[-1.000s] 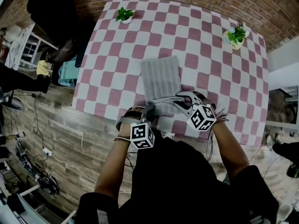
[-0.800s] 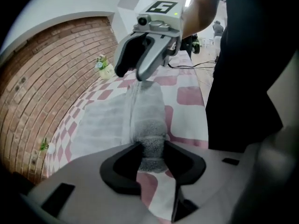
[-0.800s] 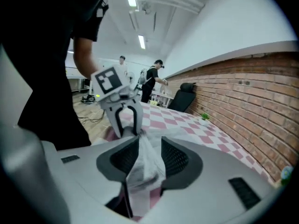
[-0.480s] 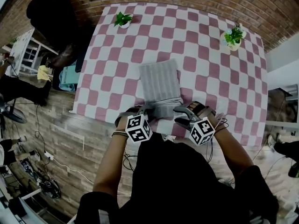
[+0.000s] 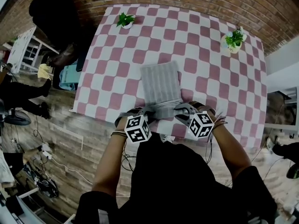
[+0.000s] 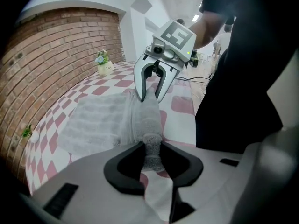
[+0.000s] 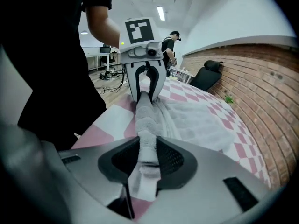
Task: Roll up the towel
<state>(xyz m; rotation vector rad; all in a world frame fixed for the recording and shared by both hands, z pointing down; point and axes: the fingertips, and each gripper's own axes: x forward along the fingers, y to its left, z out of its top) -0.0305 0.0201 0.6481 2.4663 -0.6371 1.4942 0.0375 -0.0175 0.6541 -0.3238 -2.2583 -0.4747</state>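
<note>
A grey ribbed towel (image 5: 160, 80) lies on the pink-and-white checked tablecloth (image 5: 112, 73), its near end wound into a short roll (image 5: 163, 111) by the table's front edge. My left gripper (image 5: 148, 112) has the roll's left end between its jaws, which have just been closing; in the left gripper view the pads press on the towel roll (image 6: 150, 143). My right gripper (image 5: 180, 112) holds the other end, its jaws likewise just closing on the roll (image 7: 145, 139). The two grippers face each other along the roll. The far part of the towel lies flat.
Two small potted plants stand at the far corners, one left (image 5: 125, 19), one right (image 5: 235, 38). The table's near edge runs just under the grippers. A dark office chair (image 5: 53, 17) stands off the table's far left, above the wooden floor (image 5: 70, 139).
The right gripper has come down and toward the table's near edge onto the roll's right end. The left one has turned in place. The towel's near end is bunched tighter.
</note>
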